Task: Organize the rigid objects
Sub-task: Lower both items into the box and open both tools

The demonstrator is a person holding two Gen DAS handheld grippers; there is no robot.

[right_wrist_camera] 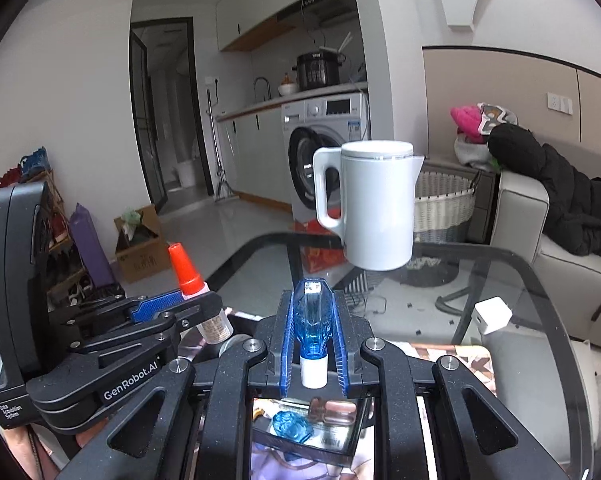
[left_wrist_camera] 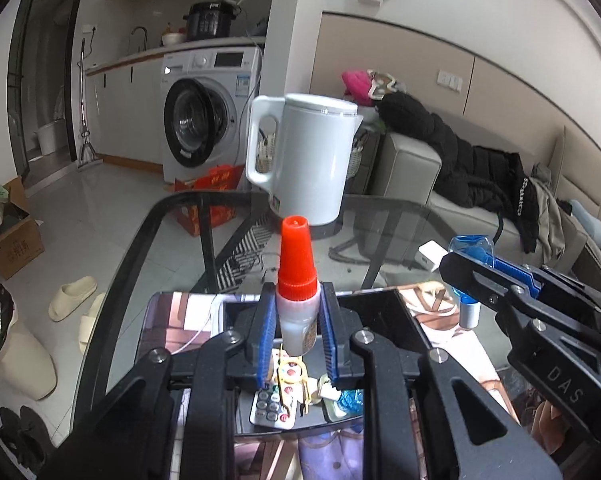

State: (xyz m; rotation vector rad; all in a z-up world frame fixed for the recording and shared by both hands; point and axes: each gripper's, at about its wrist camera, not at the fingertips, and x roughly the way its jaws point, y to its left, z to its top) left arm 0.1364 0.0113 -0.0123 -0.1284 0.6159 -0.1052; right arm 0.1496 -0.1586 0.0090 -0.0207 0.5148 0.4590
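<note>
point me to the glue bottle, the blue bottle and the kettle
glue bottle (left_wrist_camera: pixel 296 256), left wrist view, on its orange cap.
blue bottle (right_wrist_camera: pixel 311 312), right wrist view, on its clear blue body.
kettle (right_wrist_camera: pixel 380 208), right wrist view, on its white side wall.

Red-capped bottle (left_wrist_camera: pixel 296 300), apparently clear-blue bottle (right_wrist_camera: pixel 312 320)

A white kettle (left_wrist_camera: pixel 310 160) stands before the washing machine (left_wrist_camera: pixel 204 112).

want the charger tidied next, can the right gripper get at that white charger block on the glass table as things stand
Probably not yet. The right gripper is shut on the blue bottle, so its jaws are occupied. The path looks free: the white charger block sits alone on the glass table, ahead and to the right, clear of the white kettle.
</note>
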